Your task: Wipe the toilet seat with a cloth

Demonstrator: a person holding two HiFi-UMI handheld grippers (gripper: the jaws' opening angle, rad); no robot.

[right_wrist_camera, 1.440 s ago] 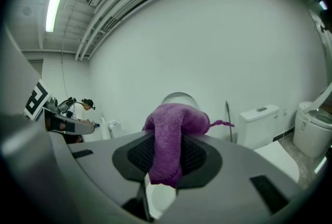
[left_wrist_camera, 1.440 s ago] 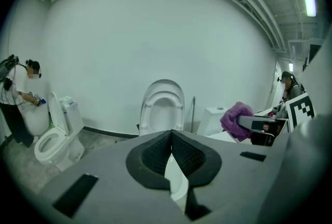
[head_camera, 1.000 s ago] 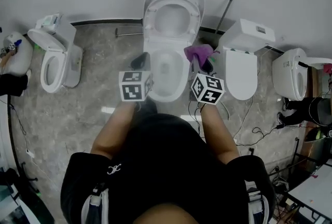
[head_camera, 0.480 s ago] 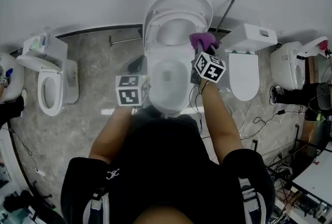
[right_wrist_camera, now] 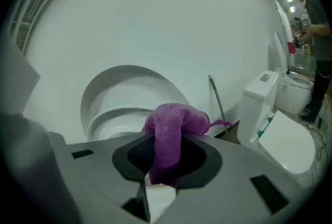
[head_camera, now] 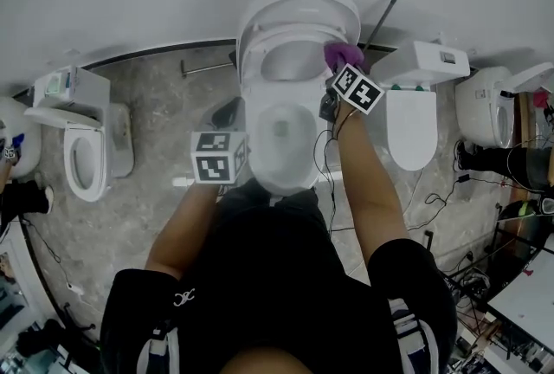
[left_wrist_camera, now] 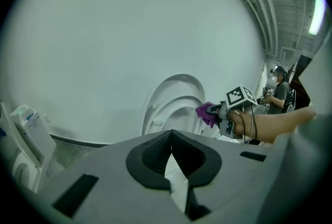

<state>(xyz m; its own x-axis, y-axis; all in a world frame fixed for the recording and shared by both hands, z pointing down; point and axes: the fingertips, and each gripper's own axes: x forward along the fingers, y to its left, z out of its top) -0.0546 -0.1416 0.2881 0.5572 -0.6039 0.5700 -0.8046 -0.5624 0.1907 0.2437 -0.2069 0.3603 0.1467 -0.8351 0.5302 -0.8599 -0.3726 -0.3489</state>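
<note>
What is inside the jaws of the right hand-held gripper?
A bunched purple cloth, clamped between the jaws of the right hand-held gripper, in front of the raised toilet seat. The cloth's lower end runs down between the pads, so how far it reaches is covered.

Black short-sleeved shirt (head_camera: 286, 277), small white logo (head_camera: 190, 283) at lower left. The left gripper (left_wrist_camera: 170, 140) and right gripper (right_wrist_camera: 162, 158) are grey, each with a black-and-white marker cube (head_camera: 216, 157).

Bowl (head_camera: 279, 138) open — raised seat (head_camera: 260, 61) behind, leaning rod (head_camera: 386, 11) right.
</note>
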